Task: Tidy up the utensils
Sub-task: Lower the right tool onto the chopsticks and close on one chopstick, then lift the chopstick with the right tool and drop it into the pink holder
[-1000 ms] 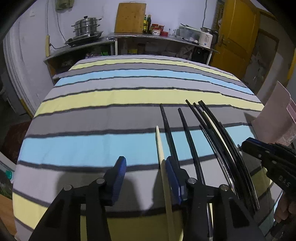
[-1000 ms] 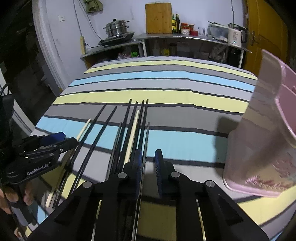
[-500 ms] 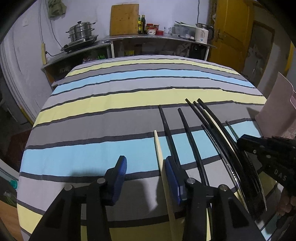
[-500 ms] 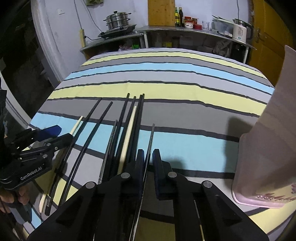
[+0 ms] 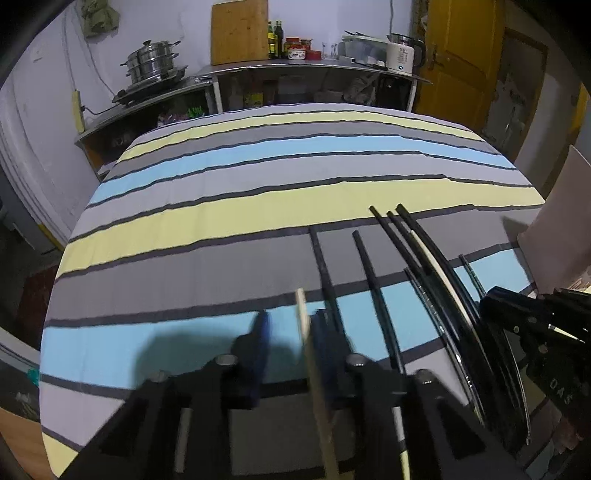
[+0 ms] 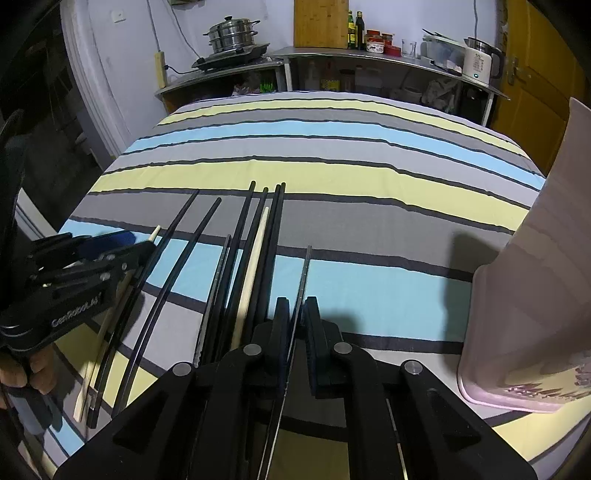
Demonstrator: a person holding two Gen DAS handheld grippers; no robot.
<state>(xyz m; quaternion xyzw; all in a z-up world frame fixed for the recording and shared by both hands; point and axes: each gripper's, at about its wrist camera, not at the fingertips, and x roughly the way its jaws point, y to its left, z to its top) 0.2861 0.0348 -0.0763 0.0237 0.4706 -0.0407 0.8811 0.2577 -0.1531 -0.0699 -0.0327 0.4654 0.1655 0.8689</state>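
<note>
Several black chopsticks and two pale wooden ones lie side by side on the striped cloth. My left gripper is open, its jaws astride the leftmost pale chopstick, which rests against the right pad. My right gripper has its jaws nearly closed around a thin dark metal chopstick. In the right wrist view the left gripper is at the left; in the left wrist view the right gripper is at the right.
A pink plastic holder stands on the cloth to the right of the chopsticks. Behind the table are a counter with a steamer pot, a cutting board, bottles and a kettle. A yellow door is at far right.
The left gripper's jaws have narrowed around the pale chopstick. The right gripper has shifted so the thin metal chopstick now lies between its pads.
</note>
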